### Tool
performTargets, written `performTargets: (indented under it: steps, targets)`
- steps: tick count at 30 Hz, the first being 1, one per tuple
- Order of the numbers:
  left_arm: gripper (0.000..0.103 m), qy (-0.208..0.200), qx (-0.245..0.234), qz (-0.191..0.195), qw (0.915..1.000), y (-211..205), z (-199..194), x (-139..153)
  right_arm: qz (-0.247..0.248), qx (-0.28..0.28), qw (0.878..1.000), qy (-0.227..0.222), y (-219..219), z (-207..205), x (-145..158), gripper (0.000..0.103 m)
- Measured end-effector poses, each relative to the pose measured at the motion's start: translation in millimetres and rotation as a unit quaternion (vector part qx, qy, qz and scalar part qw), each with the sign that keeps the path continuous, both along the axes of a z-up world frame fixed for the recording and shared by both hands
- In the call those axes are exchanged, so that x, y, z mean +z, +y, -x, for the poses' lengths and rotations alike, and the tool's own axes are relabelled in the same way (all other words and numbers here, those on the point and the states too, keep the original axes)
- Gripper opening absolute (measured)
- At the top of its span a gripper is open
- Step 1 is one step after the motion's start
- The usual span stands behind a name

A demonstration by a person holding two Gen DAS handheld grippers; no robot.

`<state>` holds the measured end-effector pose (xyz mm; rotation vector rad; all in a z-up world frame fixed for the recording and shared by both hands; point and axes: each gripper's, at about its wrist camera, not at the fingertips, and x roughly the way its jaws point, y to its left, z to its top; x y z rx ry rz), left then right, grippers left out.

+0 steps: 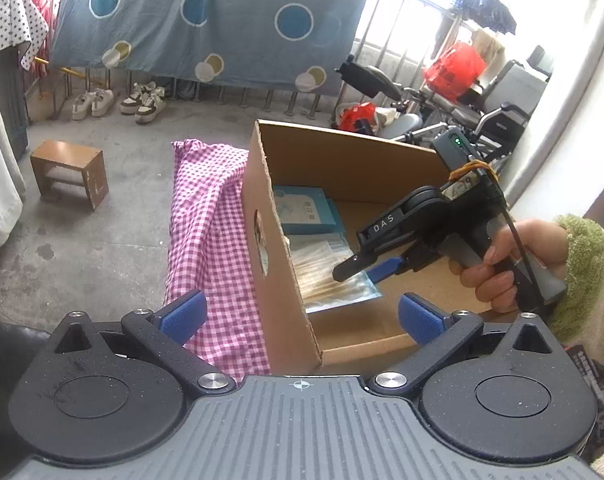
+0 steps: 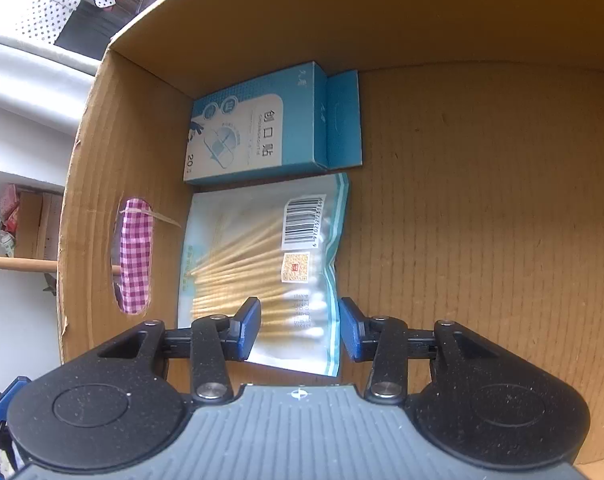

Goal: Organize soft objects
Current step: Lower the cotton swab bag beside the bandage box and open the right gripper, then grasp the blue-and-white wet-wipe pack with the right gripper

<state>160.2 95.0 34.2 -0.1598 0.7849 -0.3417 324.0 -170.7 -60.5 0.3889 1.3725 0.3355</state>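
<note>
Cotton-swab bag (image 2: 262,276) flat in my cardboard box (image 2: 481,220); right gripper (image 2: 300,328) half-open, empty, left gripper (image 1: 300,314) wide, empty.

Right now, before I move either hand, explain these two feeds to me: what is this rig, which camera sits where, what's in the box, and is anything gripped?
There is no robot arm: a person holds a hand-squeezed two-finger gripper in each hand, each with a fisheye camera looking along its blue-padded fingers.

The left wrist view shows the left gripper open and empty above the near corner of the cardboard box, with a pink checked cloth beside the box. It also shows the right hand reaching in.

The right wrist view looks down into the box. The right gripper hangs open over a bag of cotton swabs, pads not pressing it. A blue plaster box lies behind the bag.
</note>
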Motion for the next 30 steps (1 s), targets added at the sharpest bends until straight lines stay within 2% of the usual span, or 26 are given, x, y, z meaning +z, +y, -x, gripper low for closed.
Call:
performTargets:
  steps: [5, 9, 19, 24, 30]
  targets:
    - [0.102, -0.006, 0.010, 0.012, 0.9999, 7.0, 4.1, -3.7, 0.013, 0.005, 1.000, -0.019, 2.7, 2.4, 4.4, 0.055]
    - [0.103, -0.012, 0.017, 0.025, 0.9995, 13.1, 12.1, -6.6, 0.028, 0.004, 0.999, -0.036, 6.1, 2.5, 8.5, 0.073]
    - [0.103, -0.020, 0.030, 0.042, 0.9985, 21.0, 27.1, -1.8, 0.012, -0.010, 0.994, -0.113, -10.5, 25.3, 51.0, 0.078]
    - [0.103, -0.018, 0.026, 0.050, 0.9982, 20.8, 40.8, 4.3, -0.026, -0.036, 0.984, -0.171, -30.7, 70.0, 86.8, 0.078]
    - [0.103, -0.012, -0.007, 0.055, 0.9984, 10.8, 60.9, 3.8, -0.084, -0.051, 0.964, -0.248, -57.1, 158.8, 128.2, 0.079]
